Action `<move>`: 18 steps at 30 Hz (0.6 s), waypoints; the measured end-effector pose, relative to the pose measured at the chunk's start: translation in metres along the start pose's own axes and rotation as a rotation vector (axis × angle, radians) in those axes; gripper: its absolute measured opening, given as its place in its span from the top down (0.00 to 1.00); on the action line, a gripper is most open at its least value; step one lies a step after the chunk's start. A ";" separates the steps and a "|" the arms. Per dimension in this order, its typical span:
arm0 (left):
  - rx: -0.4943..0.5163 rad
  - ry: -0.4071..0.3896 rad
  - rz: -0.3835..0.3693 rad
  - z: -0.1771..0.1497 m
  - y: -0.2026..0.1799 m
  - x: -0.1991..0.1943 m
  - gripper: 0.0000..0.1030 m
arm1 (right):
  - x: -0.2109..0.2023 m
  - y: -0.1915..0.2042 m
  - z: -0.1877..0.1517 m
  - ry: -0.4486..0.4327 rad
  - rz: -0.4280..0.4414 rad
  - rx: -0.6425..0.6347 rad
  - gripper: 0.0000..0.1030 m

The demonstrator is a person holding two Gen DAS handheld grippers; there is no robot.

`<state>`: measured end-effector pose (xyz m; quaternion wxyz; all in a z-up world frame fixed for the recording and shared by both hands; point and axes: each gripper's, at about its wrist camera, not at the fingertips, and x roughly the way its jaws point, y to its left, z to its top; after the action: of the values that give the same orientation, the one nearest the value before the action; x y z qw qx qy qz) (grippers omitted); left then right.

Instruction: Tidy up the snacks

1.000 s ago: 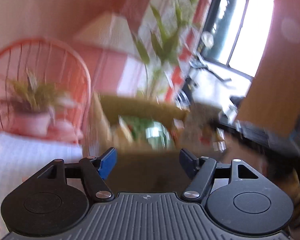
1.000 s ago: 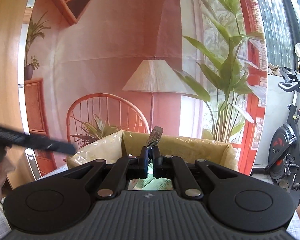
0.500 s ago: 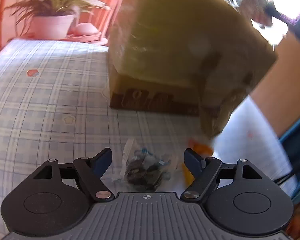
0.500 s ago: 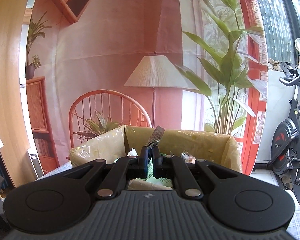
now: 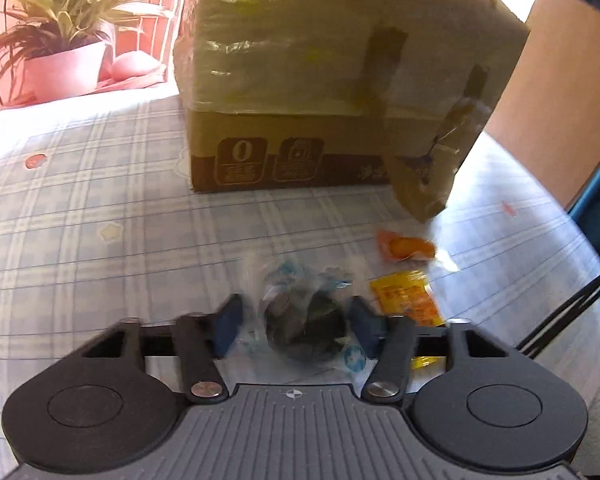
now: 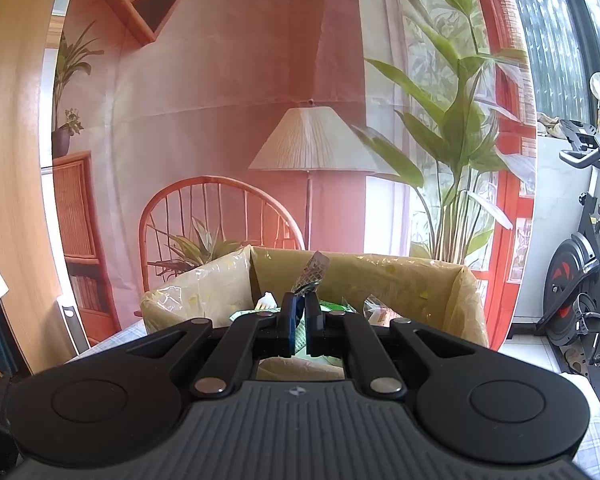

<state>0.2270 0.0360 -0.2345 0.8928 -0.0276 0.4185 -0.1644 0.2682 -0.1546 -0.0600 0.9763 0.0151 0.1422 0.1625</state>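
The left tool had just been closing around a clear packet on the table, box at 12 o'clock; light, crinkly, best pinched mid-body; right tool clenched on a wrapper.

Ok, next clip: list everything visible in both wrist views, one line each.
cardboard box: one, brown, on the tablecloth
tablecloth: one, pale blue check
clear packet of dark snacks: one, between the left gripper's fingers
orange snack: one, near the box corner
yellow-orange sachet: one, beside the clear packet
silvery wrapper: one, at the right gripper's tips
left gripper: black, closing around the packet
right gripper: black, shut, over the box
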 end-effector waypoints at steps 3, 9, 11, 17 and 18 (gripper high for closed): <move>-0.002 -0.037 0.010 0.001 -0.001 -0.006 0.50 | 0.000 0.000 0.000 -0.001 0.001 0.001 0.96; -0.054 -0.145 -0.015 0.023 0.001 -0.043 0.51 | -0.002 -0.002 0.002 -0.011 -0.001 0.002 0.96; -0.066 -0.209 -0.037 0.039 0.001 -0.066 0.51 | -0.003 -0.002 0.002 -0.014 -0.003 0.001 0.96; -0.039 -0.411 -0.072 0.095 -0.008 -0.130 0.50 | -0.001 -0.006 0.006 -0.020 -0.013 0.016 0.96; -0.039 -0.432 -0.077 0.106 -0.009 -0.135 0.50 | 0.000 -0.007 0.007 -0.021 -0.016 0.020 0.96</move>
<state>0.2243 0.0610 -0.0646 0.9541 -0.0955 0.2191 -0.1803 0.2717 -0.1608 -0.0540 0.9788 0.0253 0.1335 0.1530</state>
